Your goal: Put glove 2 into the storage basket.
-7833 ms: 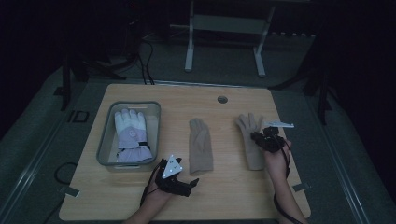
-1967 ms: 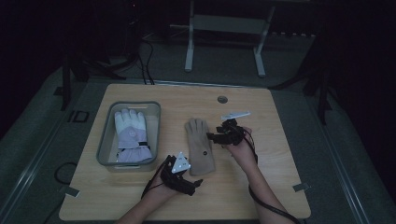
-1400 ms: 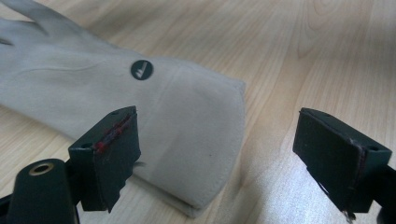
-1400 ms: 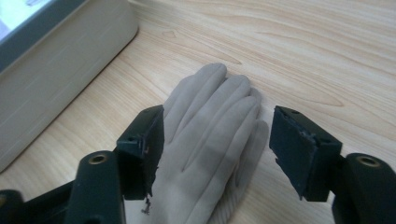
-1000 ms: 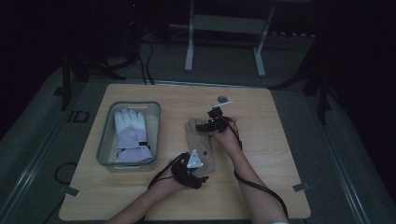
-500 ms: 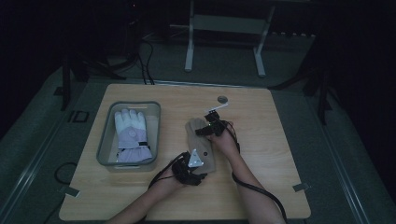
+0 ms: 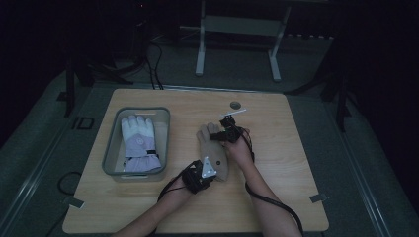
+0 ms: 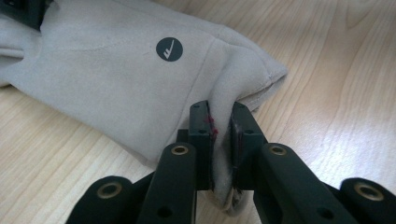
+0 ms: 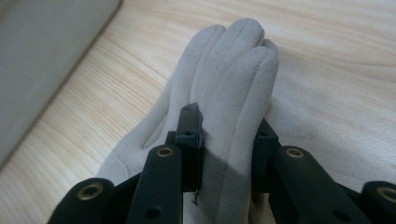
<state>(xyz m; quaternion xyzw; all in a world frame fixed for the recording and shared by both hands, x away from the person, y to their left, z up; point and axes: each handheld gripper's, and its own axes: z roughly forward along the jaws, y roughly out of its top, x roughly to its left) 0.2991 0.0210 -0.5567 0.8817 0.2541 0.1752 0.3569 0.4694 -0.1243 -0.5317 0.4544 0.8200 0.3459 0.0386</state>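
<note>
A beige glove (image 7: pixel 213 148) lies flat in the middle of the wooden table (image 7: pixel 276 163), fingers pointing away from me. My left gripper (image 7: pixel 206 172) is at its cuff. In the left gripper view its jaws have just been closing, and the left gripper (image 8: pixel 220 116) now pinches a fold of the beige glove's (image 8: pixel 116 70) cuff edge. My right gripper (image 7: pixel 223 136) is at the fingertip end. Its jaws have also just been closing, and the right gripper (image 9: pixel 229 126) presses on the bunched fingers of the beige glove (image 9: pixel 233 60).
A grey bin (image 7: pixel 111 163) stands at the table's left with a white and lilac glove (image 7: pixel 138 143) inside; the bin's wall (image 9: pixel 46 56) is close to the right gripper's left. A round grommet (image 7: pixel 235 104) sits near the far edge. Cables trail from both grippers.
The beige glove that lay apart at the right has been carried onto the middle one. Over the last second the right gripper settled on the fingers, and the left gripper stayed at the cuff.
</note>
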